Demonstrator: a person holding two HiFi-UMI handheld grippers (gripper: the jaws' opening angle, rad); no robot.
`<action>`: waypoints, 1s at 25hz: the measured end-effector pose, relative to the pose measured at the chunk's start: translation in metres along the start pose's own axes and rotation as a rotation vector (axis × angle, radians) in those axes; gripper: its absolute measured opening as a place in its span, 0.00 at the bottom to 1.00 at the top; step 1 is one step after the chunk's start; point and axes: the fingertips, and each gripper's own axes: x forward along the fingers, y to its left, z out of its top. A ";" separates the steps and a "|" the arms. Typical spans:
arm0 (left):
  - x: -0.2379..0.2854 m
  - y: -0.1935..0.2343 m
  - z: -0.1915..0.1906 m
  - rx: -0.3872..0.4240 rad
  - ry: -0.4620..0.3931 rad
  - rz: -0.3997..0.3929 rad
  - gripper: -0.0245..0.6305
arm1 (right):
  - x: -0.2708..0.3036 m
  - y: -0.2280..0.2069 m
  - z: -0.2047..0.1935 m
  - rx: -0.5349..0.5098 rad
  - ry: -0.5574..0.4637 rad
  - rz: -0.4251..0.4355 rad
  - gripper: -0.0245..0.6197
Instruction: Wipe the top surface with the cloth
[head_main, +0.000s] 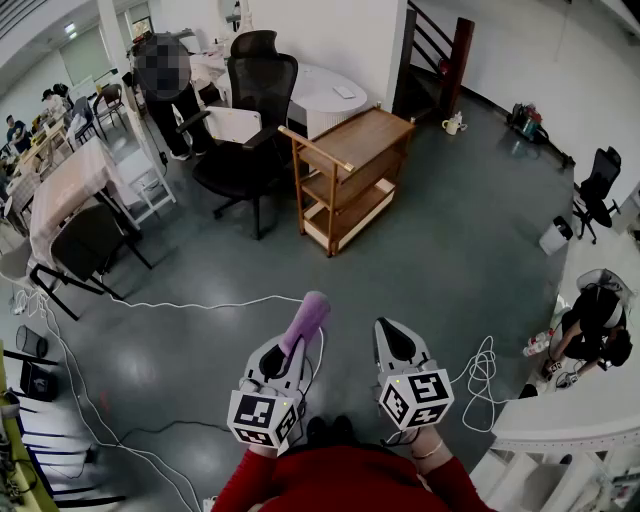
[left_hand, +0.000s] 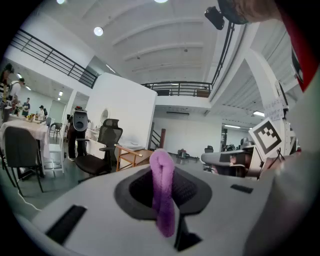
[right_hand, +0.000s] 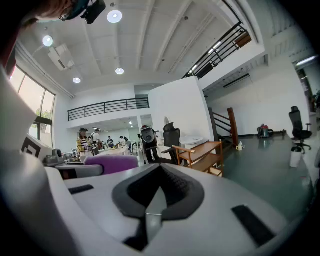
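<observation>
Jaws of left gripper (head_main: 287, 347) pinch purple cloth (head_main: 308, 316); those of right gripper (head_main: 393, 338) meet, empty.

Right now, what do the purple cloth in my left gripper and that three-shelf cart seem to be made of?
Purple cloth: soft matte fabric, perhaps microfibre; it looks fuzzy and folds limply. Three-shelf cart: wood, seemingly smooth-finished; warm brown frame and shelves, slight sheen.

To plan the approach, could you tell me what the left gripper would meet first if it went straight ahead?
Probably the wooden cart, across open floor; the left gripper, shut on the purple cloth, points roughly at it, though depth is unclear.
</observation>
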 end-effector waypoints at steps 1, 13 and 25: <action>0.001 0.001 0.001 -0.003 -0.001 0.002 0.12 | 0.001 0.000 0.001 -0.002 0.001 0.001 0.05; -0.005 0.019 -0.001 -0.044 0.001 0.053 0.12 | 0.004 0.000 -0.002 0.003 0.020 0.003 0.05; -0.009 0.057 -0.008 -0.067 0.007 0.098 0.12 | 0.018 -0.022 -0.003 0.044 0.024 -0.075 0.05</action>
